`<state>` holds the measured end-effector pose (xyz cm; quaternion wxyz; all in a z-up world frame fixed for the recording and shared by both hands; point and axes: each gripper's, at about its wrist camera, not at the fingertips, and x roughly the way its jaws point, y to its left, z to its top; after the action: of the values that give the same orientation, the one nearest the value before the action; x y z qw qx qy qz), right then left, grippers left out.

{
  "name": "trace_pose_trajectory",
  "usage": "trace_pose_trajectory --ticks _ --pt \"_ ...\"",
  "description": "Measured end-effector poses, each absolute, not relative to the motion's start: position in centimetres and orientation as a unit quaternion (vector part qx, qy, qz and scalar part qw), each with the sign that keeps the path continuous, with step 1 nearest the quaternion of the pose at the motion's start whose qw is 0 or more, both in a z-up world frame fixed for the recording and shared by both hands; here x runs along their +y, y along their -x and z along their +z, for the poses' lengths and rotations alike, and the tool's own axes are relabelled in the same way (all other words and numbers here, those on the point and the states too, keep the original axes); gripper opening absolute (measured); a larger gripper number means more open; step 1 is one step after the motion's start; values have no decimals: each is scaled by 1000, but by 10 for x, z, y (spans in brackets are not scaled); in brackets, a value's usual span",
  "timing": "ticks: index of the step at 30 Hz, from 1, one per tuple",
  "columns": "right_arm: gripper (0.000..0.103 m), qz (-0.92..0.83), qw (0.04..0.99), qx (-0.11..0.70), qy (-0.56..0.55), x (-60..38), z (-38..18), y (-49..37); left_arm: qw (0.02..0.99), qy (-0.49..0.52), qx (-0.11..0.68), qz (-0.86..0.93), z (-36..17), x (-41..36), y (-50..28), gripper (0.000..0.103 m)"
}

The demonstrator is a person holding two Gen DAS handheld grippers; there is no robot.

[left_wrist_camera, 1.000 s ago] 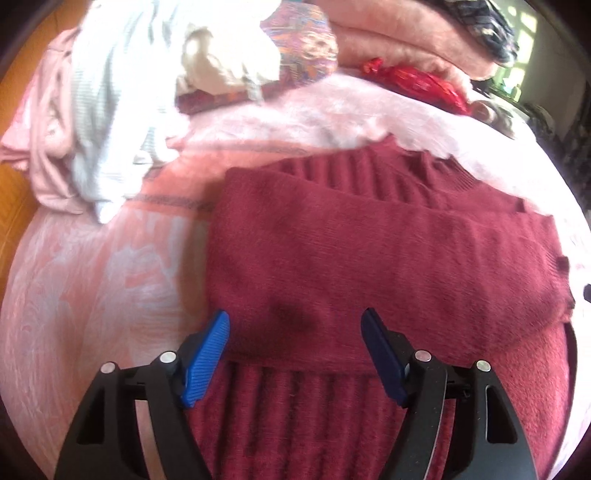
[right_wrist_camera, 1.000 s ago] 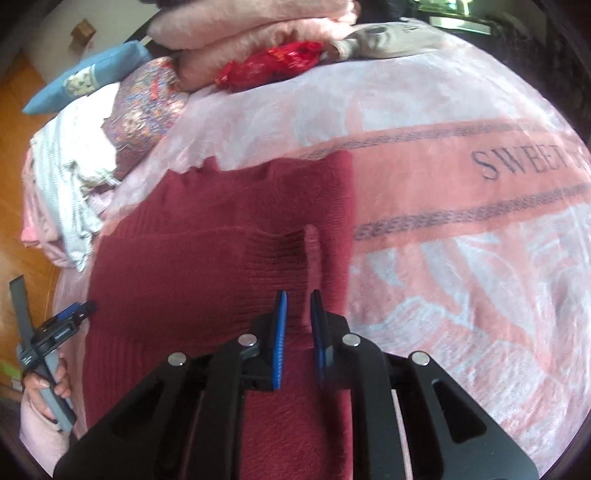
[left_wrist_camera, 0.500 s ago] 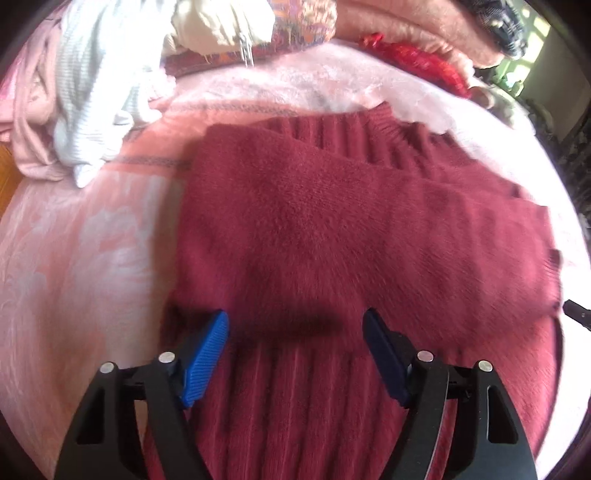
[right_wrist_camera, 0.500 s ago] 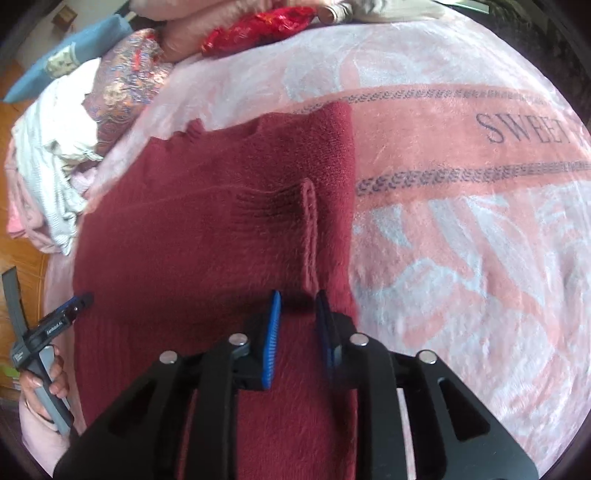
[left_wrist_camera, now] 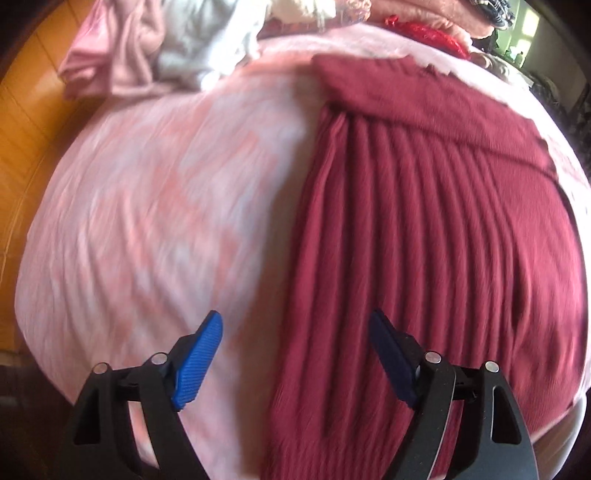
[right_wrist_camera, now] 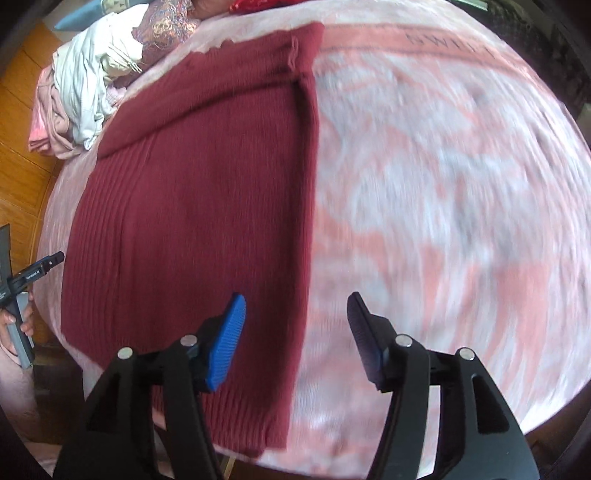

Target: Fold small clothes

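A dark red ribbed sweater (left_wrist_camera: 424,221) lies flat on the pink bed cover (left_wrist_camera: 155,206), its sleeves folded across the upper part. My left gripper (left_wrist_camera: 295,354) is open and empty, straddling the sweater's left edge near the hem. In the right wrist view the sweater (right_wrist_camera: 199,206) fills the left half. My right gripper (right_wrist_camera: 295,332) is open and empty, straddling the sweater's right edge near the hem. The left gripper also shows there at the far left (right_wrist_camera: 33,273), held in a hand.
A heap of white and pink clothes (left_wrist_camera: 177,48) lies at the bed's far left corner, with a patterned cushion (right_wrist_camera: 162,26) and a red item (left_wrist_camera: 432,33) at the back. Orange wooden floor (left_wrist_camera: 26,122) lies beyond the left edge. The bed cover (right_wrist_camera: 443,192) spreads to the right.
Both grippers have drawn back from the folded sleeves to the hem end. The right gripper, nearly shut before, has opened wide. The left stayed open.
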<state>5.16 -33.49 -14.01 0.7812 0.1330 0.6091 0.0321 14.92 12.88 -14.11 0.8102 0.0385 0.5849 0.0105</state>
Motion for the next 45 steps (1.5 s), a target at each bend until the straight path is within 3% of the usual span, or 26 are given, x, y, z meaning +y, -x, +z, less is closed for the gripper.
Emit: trace_pose_trajectory --ticks 6,17,22,24,26,27,29,45 --pt "65 44 765 625 -152 -310 -151 1 799 -21 601 6 -154 142 -99 82" --pt "67 33 761 627 -161 -291 -167 21 782 15 623 -20 -178 133 -78 82" --pt "55 45 756 630 -172 -282 -173 12 781 19 624 -23 -183 122 -76 79" --pt "46 40 757 629 -171 -282 -175 11 780 27 625 -23 -186 122 -77 72" --pt "23 48 758 624 -183 -282 -173 11 781 39 622 -29 -186 124 -78 54" --pt "17 55 757 623 -189 -282 -173 12 782 41 621 -34 -187 128 -79 47" --pt "7 65 757 621 -195 -281 -171 14 780 60 620 -56 -186 125 -72 18" --pt "5 124 767 571 -265 -307 -131 18 796 120 587 -79 -135 132 -71 13"
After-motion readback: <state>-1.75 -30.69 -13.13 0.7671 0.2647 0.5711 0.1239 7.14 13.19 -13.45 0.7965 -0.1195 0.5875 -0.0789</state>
